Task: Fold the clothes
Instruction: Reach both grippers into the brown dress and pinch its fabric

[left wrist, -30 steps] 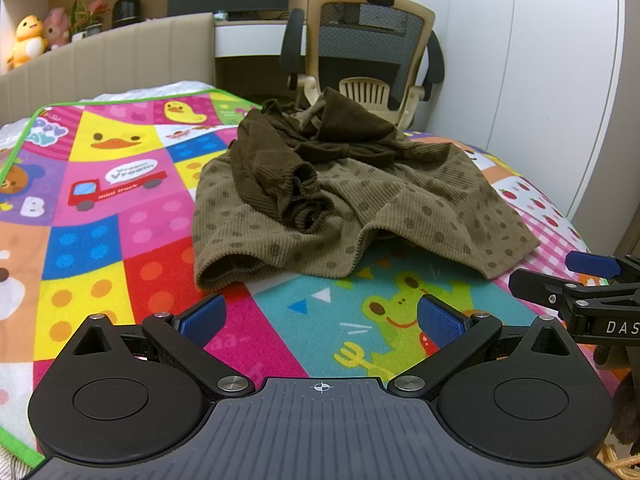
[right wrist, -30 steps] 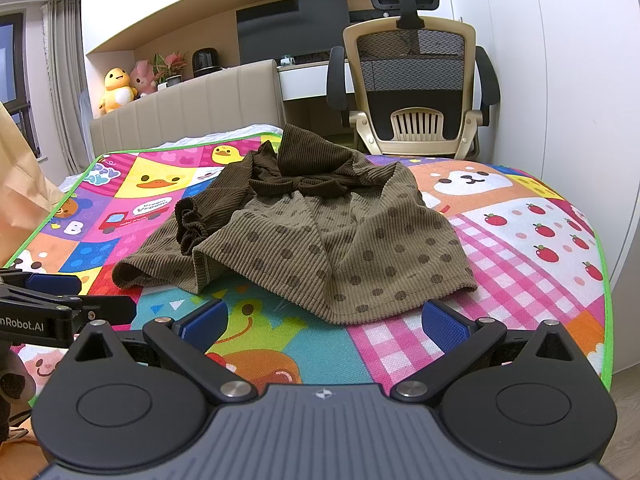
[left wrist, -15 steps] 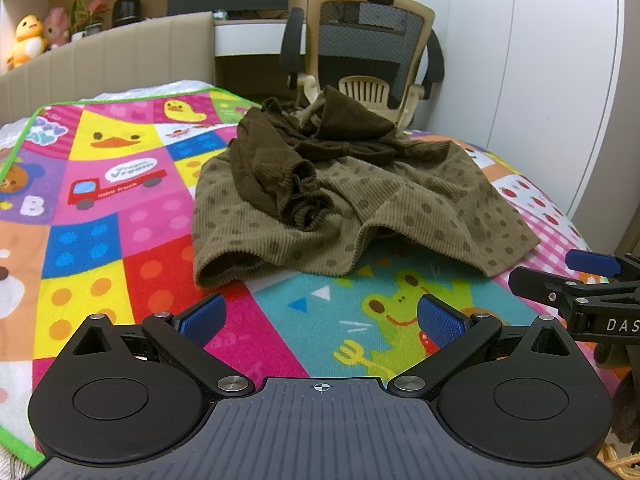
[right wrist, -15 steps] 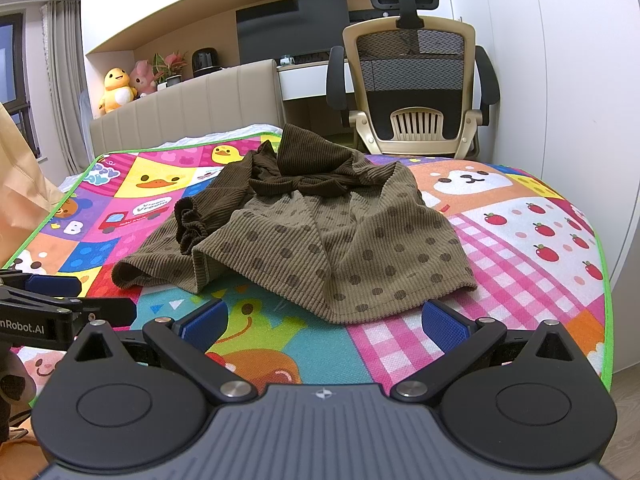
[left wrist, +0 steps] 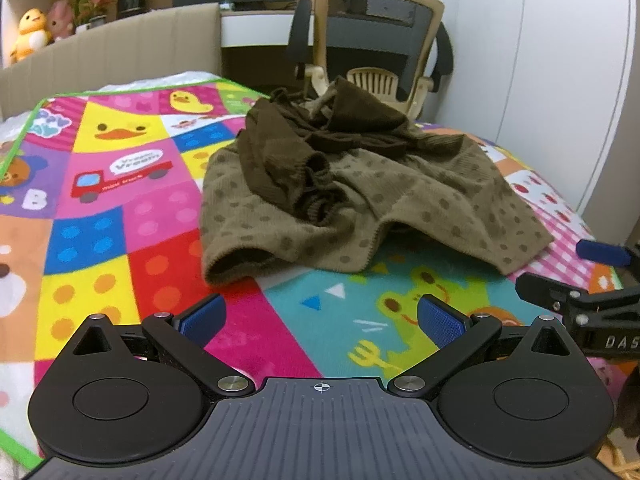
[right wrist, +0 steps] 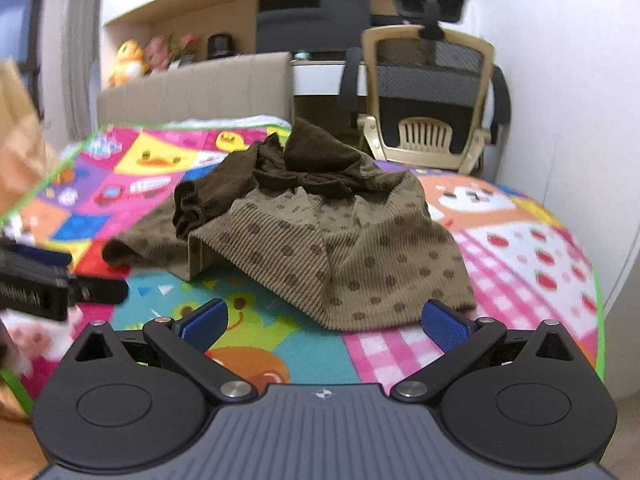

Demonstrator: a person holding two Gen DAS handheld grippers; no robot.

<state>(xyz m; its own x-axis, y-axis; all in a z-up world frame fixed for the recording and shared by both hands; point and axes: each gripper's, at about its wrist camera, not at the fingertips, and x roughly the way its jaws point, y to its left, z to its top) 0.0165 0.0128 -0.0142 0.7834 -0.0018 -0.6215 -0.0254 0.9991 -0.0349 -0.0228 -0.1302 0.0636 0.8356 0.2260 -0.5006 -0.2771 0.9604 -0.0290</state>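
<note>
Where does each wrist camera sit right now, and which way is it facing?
Left wrist: behind the open left tongs, facing the crumpled brown garment on the play mat; right tongs at right edge.
Right wrist: behind the open right tongs, facing the garment's near hem; left tongs at left edge.
Shared: garment, mat, office chair.

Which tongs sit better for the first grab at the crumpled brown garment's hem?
Right, probably. The right tongs are open with the garment hem just ahead, almost between the pads. The left tongs, also open, have bare mat before the nearest edge.
</note>
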